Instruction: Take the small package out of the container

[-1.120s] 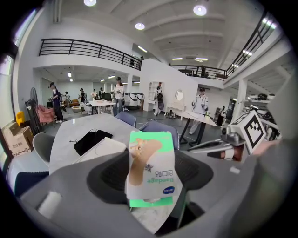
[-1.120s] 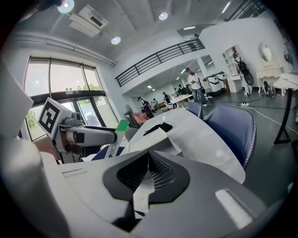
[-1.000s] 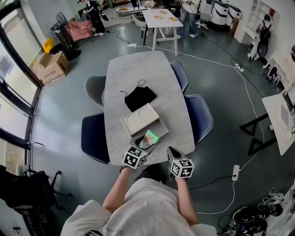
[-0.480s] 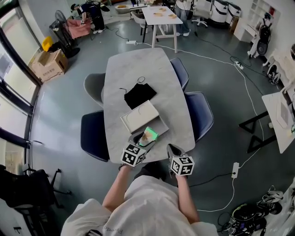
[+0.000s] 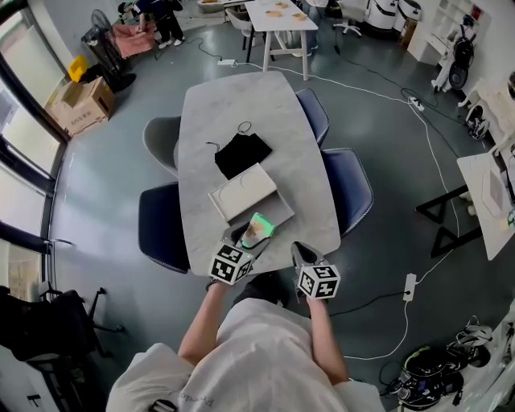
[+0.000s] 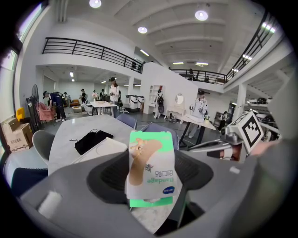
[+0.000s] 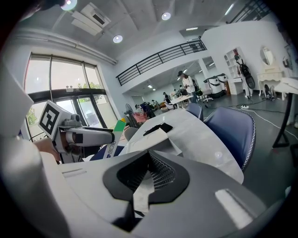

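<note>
Green package (image 6: 150,162) | held, left gripper (image 6: 152,176) | bandage print: its view only

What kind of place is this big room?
Probably a large open workshop or lab hall: a railed upper walkway, cables across the grey floor, and several work tables.

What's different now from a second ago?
Almost nothing. The left claw still grips the green-and-white bandage package near the white rectangular box on the grey marbled table; the right claw stays shut and empty. Only the camera shifted slightly.
</note>
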### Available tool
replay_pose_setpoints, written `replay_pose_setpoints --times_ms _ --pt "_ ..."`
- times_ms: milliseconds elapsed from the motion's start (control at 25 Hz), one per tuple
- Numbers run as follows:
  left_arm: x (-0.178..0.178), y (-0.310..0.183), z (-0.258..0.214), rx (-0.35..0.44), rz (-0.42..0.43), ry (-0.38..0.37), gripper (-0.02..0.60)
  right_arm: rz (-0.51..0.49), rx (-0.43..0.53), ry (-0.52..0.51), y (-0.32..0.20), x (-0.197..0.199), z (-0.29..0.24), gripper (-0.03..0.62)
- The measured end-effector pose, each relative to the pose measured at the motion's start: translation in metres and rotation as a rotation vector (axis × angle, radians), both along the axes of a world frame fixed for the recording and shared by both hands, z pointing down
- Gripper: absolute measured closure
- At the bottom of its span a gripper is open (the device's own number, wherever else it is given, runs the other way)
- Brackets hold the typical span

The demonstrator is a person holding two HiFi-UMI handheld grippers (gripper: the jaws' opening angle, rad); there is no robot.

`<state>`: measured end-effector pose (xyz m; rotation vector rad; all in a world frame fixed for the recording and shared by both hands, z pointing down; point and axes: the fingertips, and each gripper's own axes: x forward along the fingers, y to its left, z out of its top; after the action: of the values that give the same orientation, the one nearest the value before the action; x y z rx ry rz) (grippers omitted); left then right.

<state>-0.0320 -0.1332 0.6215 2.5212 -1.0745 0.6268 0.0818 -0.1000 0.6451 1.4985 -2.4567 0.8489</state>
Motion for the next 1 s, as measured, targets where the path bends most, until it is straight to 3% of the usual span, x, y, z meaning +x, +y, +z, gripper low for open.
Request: replay_pose_setpoints --times_ms 1000 --pt "-0.0059 -0.0005 0.0082 -0.01 -0.006 0.007 0.232 -0.033 -0.005 0.021 -0.0019 -0.0066 0.002 0.592"
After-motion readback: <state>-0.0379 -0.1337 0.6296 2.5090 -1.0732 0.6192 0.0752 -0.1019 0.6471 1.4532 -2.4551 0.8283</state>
